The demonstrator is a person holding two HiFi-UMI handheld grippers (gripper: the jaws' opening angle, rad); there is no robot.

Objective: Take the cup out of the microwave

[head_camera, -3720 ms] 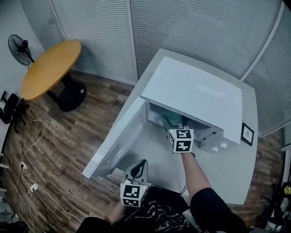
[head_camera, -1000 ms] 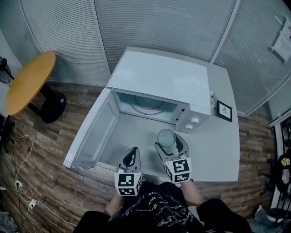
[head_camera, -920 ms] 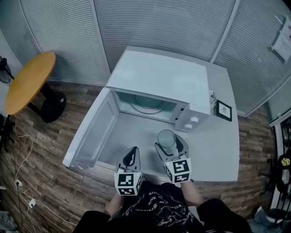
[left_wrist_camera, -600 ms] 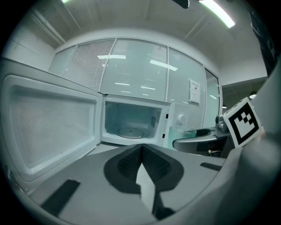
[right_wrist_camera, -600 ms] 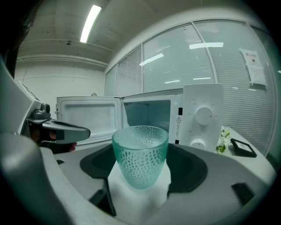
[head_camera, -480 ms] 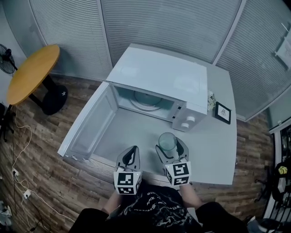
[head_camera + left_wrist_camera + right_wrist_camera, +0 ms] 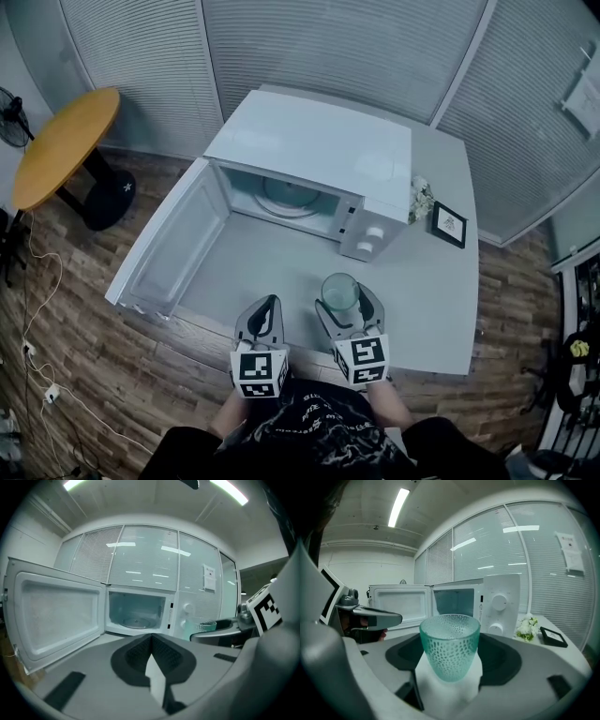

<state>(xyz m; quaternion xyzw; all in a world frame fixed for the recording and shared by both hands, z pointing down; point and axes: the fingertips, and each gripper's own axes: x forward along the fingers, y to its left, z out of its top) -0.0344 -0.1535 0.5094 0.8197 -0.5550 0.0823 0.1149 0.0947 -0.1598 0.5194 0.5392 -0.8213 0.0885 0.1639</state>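
Teal glass, dimpled all over: that's the cup (image 7: 339,291), and it sits out in front of the microwave (image 7: 319,155), over the white surface (image 7: 422,300), well clear of the cavity. It stands upright, long axis vertical, mouth to the ceiling, narrower base down. The right gripper (image 7: 345,300) has it, one jaw pressed to each side of the lower body. Whether the base touches the surface, I can't tell.

Over to the left gripper (image 7: 269,309): jaws together, nothing between them, held just beside the right one and pointing at the oven. The microwave door (image 7: 164,244) hangs wide open to the left, with the glass turntable (image 7: 286,192) bare inside. Off to the right of the oven, a small bunch of white flowers (image 7: 419,199) and a black picture frame (image 7: 448,224).
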